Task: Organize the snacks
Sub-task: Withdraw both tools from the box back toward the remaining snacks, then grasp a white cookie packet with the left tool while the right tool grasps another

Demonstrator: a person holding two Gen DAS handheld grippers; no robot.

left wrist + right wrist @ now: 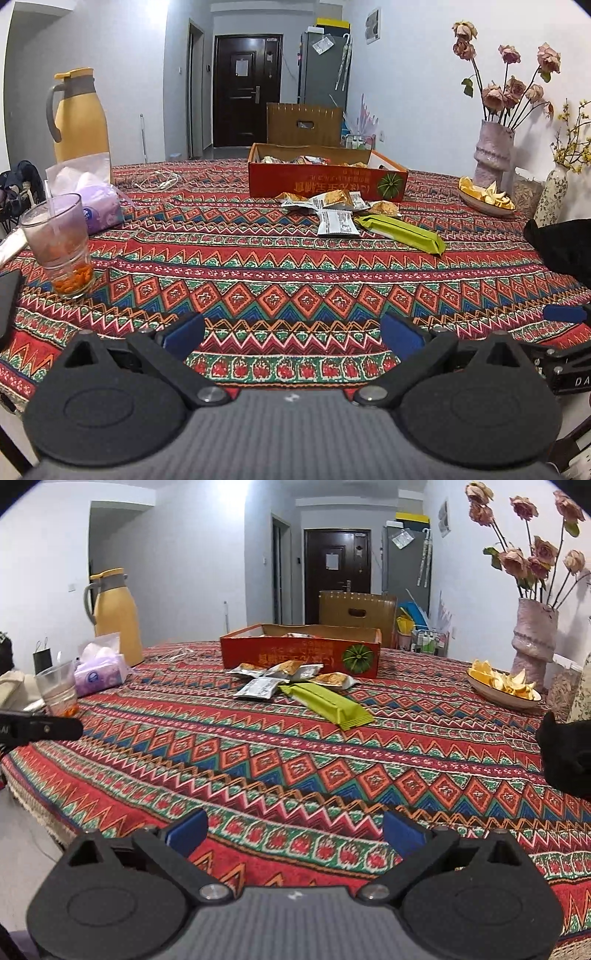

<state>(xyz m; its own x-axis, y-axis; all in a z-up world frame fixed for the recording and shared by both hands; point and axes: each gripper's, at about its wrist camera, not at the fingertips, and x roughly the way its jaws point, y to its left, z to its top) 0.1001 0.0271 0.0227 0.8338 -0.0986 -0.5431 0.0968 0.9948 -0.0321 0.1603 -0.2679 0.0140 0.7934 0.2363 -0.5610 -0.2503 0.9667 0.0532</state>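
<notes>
Above a zigzag-woven tablecloth (280, 266), the left gripper (291, 334) and right gripper (295, 834) hover level with blue-padded jaws spread empty, while crinkled foil snack packets (273, 677), a long matte green wrapper (328, 705) and a shallow red cardboard box (299, 657) lie well ahead.

Both wrist views face the far red box (327, 181) across the table (295, 760)

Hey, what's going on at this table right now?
Nothing is being handled yet. The left gripper and right gripper both hover open and empty over the tablecloth. Ahead, a green packet and several small snack packets lie loose in front of the red box, which already holds some snacks.
</notes>
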